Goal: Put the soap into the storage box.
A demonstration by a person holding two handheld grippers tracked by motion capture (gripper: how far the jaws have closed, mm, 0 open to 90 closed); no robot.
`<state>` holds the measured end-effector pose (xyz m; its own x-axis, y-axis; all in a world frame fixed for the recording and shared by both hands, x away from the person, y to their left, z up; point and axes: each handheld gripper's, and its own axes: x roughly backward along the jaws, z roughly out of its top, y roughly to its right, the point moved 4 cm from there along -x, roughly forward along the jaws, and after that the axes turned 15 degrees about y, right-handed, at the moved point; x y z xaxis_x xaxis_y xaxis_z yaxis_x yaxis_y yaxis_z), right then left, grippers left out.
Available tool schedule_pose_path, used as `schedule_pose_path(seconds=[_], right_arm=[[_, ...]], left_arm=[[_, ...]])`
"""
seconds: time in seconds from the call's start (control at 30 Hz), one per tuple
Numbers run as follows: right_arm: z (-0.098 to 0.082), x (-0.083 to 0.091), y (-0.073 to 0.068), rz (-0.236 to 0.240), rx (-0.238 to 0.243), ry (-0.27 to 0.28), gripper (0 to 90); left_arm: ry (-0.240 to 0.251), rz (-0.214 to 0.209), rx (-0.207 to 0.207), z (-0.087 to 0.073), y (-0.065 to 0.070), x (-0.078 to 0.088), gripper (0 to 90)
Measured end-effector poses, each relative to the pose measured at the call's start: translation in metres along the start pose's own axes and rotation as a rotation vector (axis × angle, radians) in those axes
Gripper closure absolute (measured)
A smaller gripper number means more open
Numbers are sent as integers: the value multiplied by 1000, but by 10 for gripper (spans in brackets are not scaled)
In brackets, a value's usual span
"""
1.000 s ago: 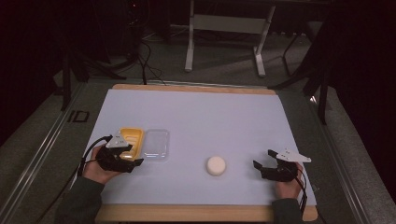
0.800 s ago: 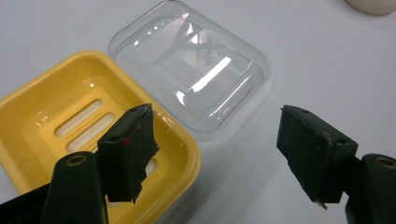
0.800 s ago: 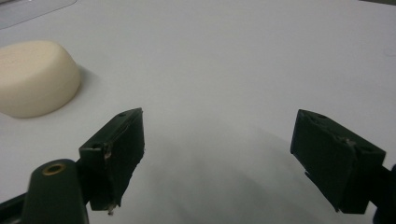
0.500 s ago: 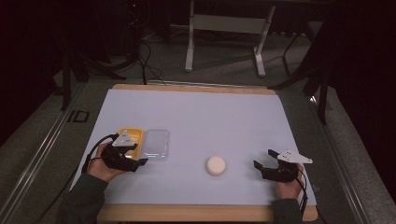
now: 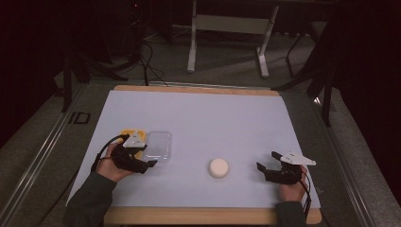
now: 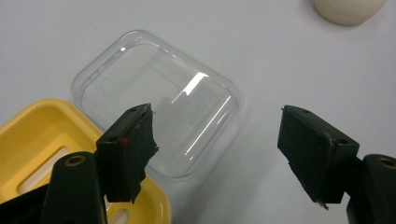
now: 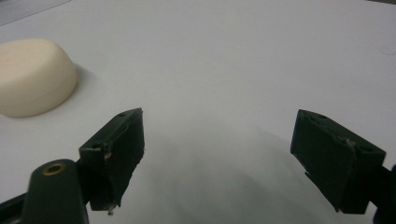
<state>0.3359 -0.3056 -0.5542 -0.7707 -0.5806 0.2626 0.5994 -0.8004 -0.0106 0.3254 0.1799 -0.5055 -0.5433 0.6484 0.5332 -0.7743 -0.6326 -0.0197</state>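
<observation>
Covering most of the high view, the white table mat carries everything. At lower left the left gripper hovers with jaws apart and nothing between them; in the left gripper view its jaws frame the near corner of the clear plastic lid, with the yellow soap dish at lower left. The right gripper, also gaping and empty, rests at lower right, with the cream soap bar lying between the two grippers, apart from both.
</observation>
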Motion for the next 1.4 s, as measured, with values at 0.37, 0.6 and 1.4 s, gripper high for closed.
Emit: schedule_pose_path(seconds=[0.37,0.6,1.4], right_arm=[[0,-2,2,7,-23,-23,133],[-2,-12,-8,-44,14,-136,120],[18,-26,-73,266,58,-125,262]], left_arm=[[12,-9,-13,4,3,-4,274],[17,-13,-17,6,4,-7,274],[16,-28,-20,5,7,-11,274]])
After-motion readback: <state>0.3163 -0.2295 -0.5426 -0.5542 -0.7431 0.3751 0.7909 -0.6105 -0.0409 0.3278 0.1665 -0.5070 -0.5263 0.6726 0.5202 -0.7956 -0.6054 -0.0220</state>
